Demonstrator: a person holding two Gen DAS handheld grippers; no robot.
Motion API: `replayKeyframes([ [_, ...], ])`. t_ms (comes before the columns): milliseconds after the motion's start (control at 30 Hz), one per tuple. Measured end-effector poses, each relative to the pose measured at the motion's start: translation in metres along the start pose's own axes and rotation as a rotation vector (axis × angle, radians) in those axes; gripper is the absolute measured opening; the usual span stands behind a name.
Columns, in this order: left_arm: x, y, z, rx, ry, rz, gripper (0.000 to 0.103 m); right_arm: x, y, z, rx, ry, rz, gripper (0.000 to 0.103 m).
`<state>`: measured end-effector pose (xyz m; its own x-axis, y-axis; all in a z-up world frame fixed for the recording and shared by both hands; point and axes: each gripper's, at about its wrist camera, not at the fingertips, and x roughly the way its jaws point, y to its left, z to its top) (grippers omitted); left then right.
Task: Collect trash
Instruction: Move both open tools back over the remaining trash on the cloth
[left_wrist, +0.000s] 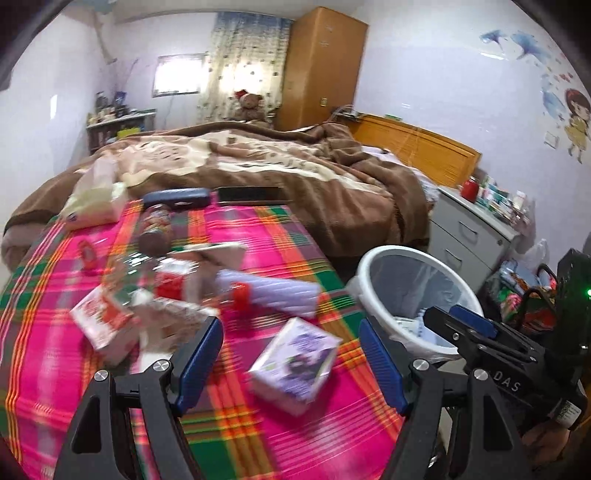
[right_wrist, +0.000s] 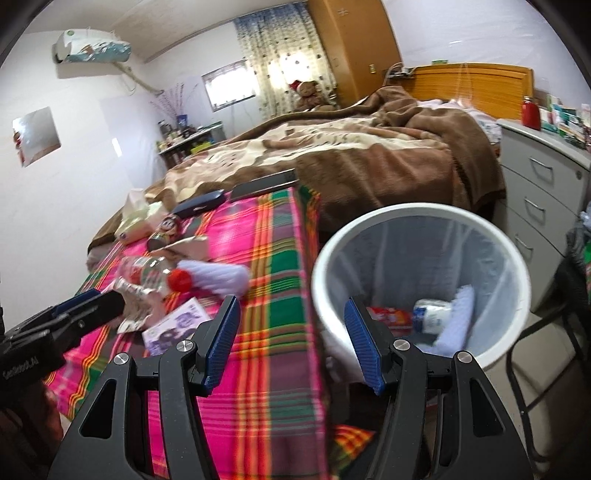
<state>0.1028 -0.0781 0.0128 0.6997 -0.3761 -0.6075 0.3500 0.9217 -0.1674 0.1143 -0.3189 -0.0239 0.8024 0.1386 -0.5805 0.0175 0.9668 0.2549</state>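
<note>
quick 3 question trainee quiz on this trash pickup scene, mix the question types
1. True or false: the white round plastic bin already has items inside.
2. The clear plastic bottle has a cap of which colour? A red, B blue, C green
3. Fill in: both the left claw and the right claw are ____ and hold nothing.

Key: 1 true; 2 A; 3 open

bins: one white bin (right_wrist: 421, 229) | cartons: one purple carton (left_wrist: 295, 363), one red-and-white carton (left_wrist: 101, 319) | bottles: one clear red-capped bottle (right_wrist: 155, 275) | rolled lilac cloths: one (left_wrist: 273, 293) | tissue packs: one (left_wrist: 94, 201) | dark cases: one (left_wrist: 176, 198) | teddy bears: one (left_wrist: 251, 107) | grippers: two, left gripper (left_wrist: 291, 360), right gripper (right_wrist: 291, 341)
</note>
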Motion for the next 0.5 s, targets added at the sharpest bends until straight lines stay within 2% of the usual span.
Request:
replayKeyframes([
  [500,-0.017,0.095,-0.023,-0.148,0.013,0.159,0.076,0.03,0.058,-0.019,-0.041,0.11,0.138,0.06],
])
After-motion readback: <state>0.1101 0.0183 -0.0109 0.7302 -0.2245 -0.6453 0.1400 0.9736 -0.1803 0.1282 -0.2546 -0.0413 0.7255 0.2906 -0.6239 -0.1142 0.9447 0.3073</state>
